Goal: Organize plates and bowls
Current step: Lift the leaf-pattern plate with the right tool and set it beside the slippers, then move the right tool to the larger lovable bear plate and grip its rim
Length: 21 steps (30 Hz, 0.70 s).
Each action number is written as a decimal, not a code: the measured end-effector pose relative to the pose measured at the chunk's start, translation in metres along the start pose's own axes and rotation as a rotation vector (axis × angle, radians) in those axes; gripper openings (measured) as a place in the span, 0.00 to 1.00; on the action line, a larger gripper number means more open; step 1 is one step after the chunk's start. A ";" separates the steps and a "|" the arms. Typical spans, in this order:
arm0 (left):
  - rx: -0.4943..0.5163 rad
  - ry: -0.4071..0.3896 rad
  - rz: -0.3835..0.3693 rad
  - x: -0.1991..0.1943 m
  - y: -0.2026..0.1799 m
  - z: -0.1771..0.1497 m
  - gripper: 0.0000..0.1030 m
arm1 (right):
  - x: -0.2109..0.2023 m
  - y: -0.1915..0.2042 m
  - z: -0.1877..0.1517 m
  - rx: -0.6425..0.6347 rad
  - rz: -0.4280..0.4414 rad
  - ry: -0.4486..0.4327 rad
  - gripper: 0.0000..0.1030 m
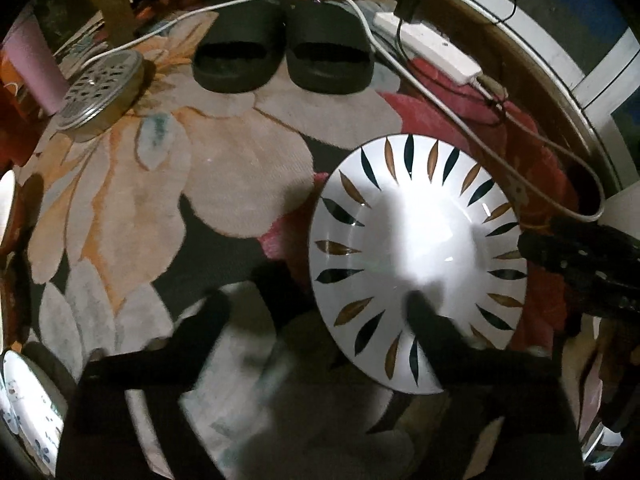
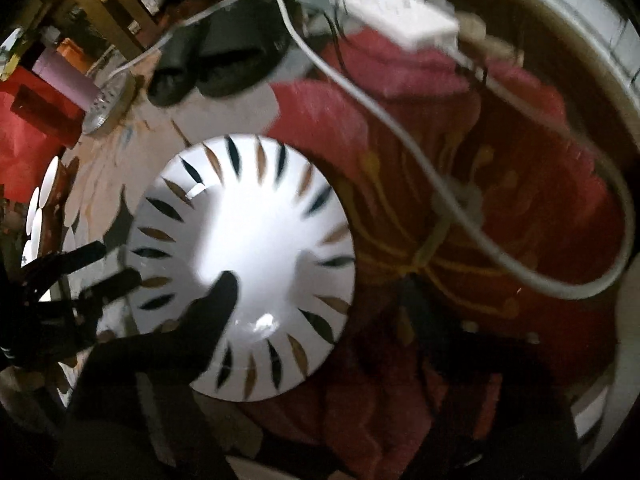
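Plate (image 1: 416, 256): flat on the floral rug (image 1: 120, 208), white cable (image 1: 452, 108) looping just beyond.
Left gripper (image 1: 320, 312): fingers wide, empty, one over plate's rim.
Right gripper (image 2: 320, 292): fingers wide, empty.
Risk: fingertip clipping rim, skidding plate toward cable.

We look down on a white plate (image 2: 248, 256) rimmed with dark and gold leaf marks, lying on a floral carpet (image 2: 460, 208); the right gripper (image 2: 320, 308) stands with jaws wide, one dark finger (image 2: 212, 312) over the plate's near side, the other lost in shadow; the left gripper (image 2: 80, 280) sits at the plate's left edge; a white cable (image 2: 400, 128) loops across the red carpet; black slippers (image 2: 208, 64) and a perforated metal lid (image 2: 106, 108) lie beyond.
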<state>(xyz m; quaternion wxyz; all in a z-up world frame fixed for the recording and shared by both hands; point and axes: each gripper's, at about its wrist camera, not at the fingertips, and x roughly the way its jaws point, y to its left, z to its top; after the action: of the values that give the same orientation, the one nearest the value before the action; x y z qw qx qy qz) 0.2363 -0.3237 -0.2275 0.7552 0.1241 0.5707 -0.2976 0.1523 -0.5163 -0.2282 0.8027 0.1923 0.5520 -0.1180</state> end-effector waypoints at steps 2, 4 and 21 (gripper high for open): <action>-0.019 -0.024 0.024 -0.011 0.006 -0.003 0.99 | -0.002 0.007 0.004 -0.013 0.020 -0.008 0.97; -0.042 -0.032 0.043 -0.018 0.014 -0.005 1.00 | 0.003 0.020 0.009 -0.022 0.046 0.009 0.97; -0.215 -0.056 0.169 -0.063 0.098 -0.033 1.00 | 0.015 0.114 0.014 -0.105 0.172 0.056 1.00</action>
<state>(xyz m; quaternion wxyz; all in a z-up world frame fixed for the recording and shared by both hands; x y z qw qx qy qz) 0.2572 -0.2088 -0.1939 0.8020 0.0816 0.5658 -0.1735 0.2155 -0.4197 -0.2169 0.8032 0.2000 0.5610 -0.0143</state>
